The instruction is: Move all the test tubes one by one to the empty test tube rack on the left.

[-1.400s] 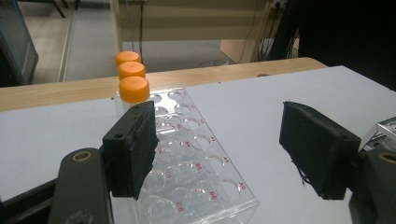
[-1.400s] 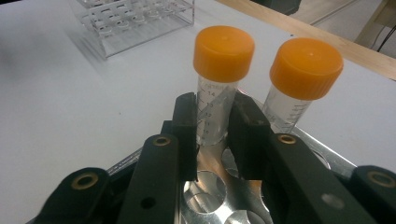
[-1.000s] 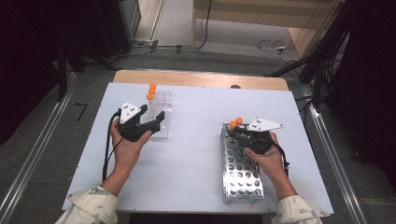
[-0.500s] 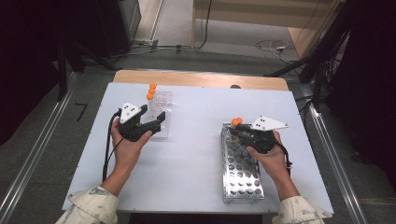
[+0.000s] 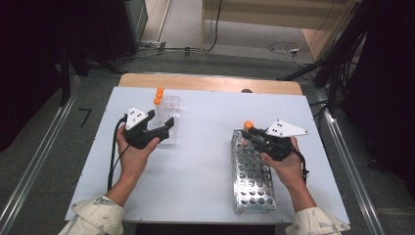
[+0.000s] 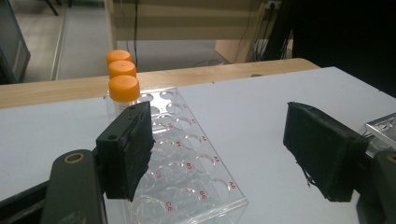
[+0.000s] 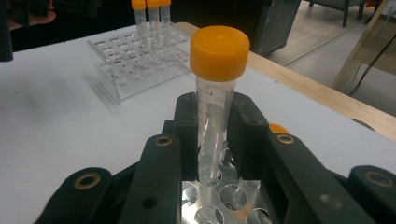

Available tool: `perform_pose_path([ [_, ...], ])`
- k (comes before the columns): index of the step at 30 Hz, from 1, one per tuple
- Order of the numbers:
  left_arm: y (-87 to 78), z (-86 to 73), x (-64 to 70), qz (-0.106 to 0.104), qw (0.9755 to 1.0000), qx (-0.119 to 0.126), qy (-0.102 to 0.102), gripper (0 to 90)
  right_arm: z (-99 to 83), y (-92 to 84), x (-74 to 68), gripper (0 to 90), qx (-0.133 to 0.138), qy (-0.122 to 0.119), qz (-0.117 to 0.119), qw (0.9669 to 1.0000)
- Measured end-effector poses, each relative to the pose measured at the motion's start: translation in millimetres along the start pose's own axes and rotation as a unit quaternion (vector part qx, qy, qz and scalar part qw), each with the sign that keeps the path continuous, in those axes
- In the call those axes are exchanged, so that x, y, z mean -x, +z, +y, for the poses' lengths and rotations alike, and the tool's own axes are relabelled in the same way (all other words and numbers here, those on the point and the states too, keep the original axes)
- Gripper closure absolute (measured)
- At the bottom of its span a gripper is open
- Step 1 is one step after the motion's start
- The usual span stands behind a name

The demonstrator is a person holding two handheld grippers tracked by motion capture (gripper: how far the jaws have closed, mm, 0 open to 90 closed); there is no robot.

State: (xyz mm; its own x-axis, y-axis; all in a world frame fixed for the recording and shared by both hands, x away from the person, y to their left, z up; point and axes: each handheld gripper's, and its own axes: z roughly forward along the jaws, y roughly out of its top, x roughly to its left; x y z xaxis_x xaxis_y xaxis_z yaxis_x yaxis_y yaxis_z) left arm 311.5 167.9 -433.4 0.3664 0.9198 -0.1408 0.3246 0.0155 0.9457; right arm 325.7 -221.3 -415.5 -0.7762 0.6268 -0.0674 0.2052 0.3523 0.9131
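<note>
While the right gripper (image 7: 212, 135) is clamped on an orange-capped tube (image 7: 215, 100), the tube's lower end is seen just above or barely inside a hole at the far end of the metal rack (image 5: 254, 191); which of the two cannot be told. The tube is held upright, gripped on its clear graduated barrel below the cap, and a second orange cap (image 7: 279, 128) is glimpsed just behind the right jaw. The left gripper (image 6: 233, 156) is held over the near end of the clear plastic rack (image 6: 187, 154), its jaws apart and just lately opening further, with nothing between the pads. Three capped tubes (image 6: 122, 70) are seen standing in a row at that rack's far end. Transfer between the racks is judged to be the work in hand. Risks noted: a tilted lift could catch the tube's tip on the hole's rim and drag or tip the light metal rack, which is not steadied by anything. A smooth barrel may slip in the pads. The neighbouring tube behind the jaw could be knocked if the gripper is swung sideways before clearing.
</note>
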Motion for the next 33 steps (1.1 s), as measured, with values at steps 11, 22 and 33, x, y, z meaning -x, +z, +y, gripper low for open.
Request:
perform_pose_path([
  [11, -8.8, 7.1, 13.7, -0.023, 0.9996, 0.015, 0.006, 24.4, 11.2, -8.3, -14.0, 72.5, 0.002, 0.011, 0.032, 0.9994],
  [22, -14.0, 11.1, 34.7, -0.060, 0.9979, 0.019, 0.019, 23.6, 17.2, -0.7, -33.0, 72.5, -0.018, 0.009, 0.058, 0.9981],
  [33, -17.9, 12.4, 57.3, -0.112, 0.9931, 0.013, 0.032, 18.0, 19.5, 9.4, -51.0, 72.5, -0.038, 0.006, 0.080, 0.9960],
])
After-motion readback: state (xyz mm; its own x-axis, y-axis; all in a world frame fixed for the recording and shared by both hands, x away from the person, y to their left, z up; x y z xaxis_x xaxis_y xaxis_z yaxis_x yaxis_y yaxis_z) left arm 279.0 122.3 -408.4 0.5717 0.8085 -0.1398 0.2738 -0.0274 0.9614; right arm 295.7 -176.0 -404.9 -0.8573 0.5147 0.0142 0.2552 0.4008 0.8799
